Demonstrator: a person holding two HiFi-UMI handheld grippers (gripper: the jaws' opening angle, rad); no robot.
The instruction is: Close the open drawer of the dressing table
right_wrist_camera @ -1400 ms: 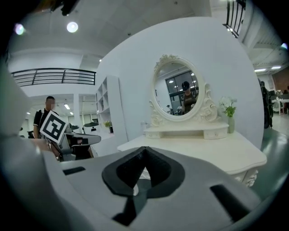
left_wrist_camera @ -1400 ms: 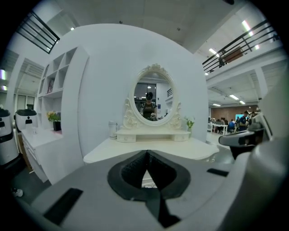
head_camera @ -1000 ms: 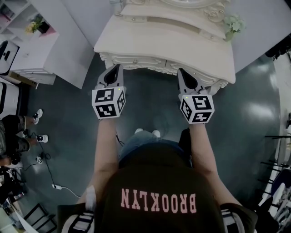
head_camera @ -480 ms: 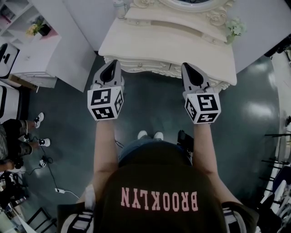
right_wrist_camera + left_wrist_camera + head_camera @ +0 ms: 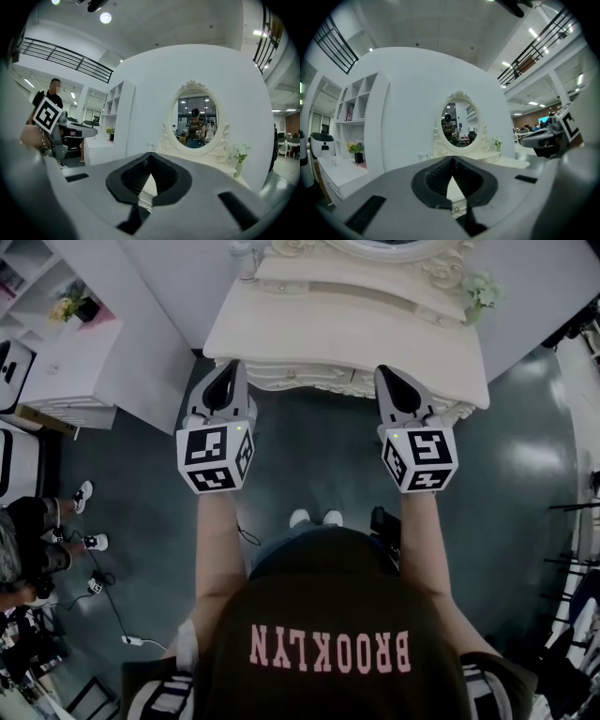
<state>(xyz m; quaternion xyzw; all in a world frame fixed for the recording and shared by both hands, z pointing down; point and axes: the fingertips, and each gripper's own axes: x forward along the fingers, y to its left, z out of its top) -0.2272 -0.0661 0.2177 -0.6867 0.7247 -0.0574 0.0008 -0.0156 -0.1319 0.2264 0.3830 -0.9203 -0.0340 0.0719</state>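
Note:
The cream dressing table (image 5: 347, 334) stands straight ahead with its oval mirror (image 5: 459, 122) at the back. Its carved drawer front (image 5: 309, 379) lies just under the tabletop's front edge; I cannot tell whether it stands out. My left gripper (image 5: 228, 367) hovers at the front's left end, jaws shut on nothing. My right gripper (image 5: 386, 372) hangs at the right end, also shut and empty. In the left gripper view the closed pads (image 5: 440, 176) frame a drawer knob (image 5: 456, 209) below. The right gripper view shows its jaws meeting in front of the tabletop (image 5: 206, 161).
A white shelf unit (image 5: 66, 352) with a flower pot (image 5: 66, 306) stands to the left. A person's feet (image 5: 84, 493) and cables (image 5: 131, 638) are on the dark floor at left. On the table stand a small bottle (image 5: 246, 259) and a vase of flowers (image 5: 480, 292).
Both grippers have risen a little in front of the table, now level with its top edge. Both stayed shut.

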